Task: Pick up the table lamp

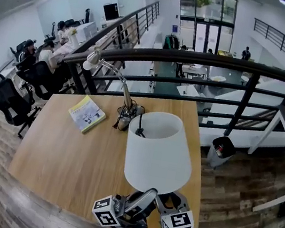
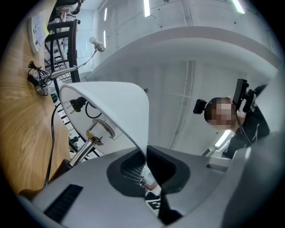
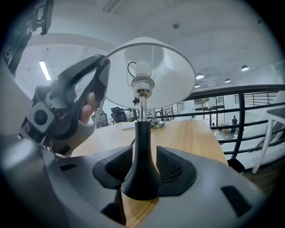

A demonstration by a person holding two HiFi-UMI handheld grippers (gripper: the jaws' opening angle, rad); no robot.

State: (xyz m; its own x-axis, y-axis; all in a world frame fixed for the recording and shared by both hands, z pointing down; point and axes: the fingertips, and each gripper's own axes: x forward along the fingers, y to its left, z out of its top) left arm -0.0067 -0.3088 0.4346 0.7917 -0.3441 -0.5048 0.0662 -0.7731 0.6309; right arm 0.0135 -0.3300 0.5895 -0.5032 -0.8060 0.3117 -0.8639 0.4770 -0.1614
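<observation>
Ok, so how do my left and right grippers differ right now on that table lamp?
The left gripper's jaws are shut on the rim of the white lampshade. The right gripper's jaws stand open, with the lamp's black base between them. The left gripper is up at the shade, while the right gripper is down at the foot. Both are on the same table lamp, above the wooden table.

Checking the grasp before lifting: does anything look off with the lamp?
Yes. The left gripper is shut on the thin rim of the shade, not on a solid part, while the right gripper stands open around the base without pressing it. The plug sits inside the shade.
</observation>
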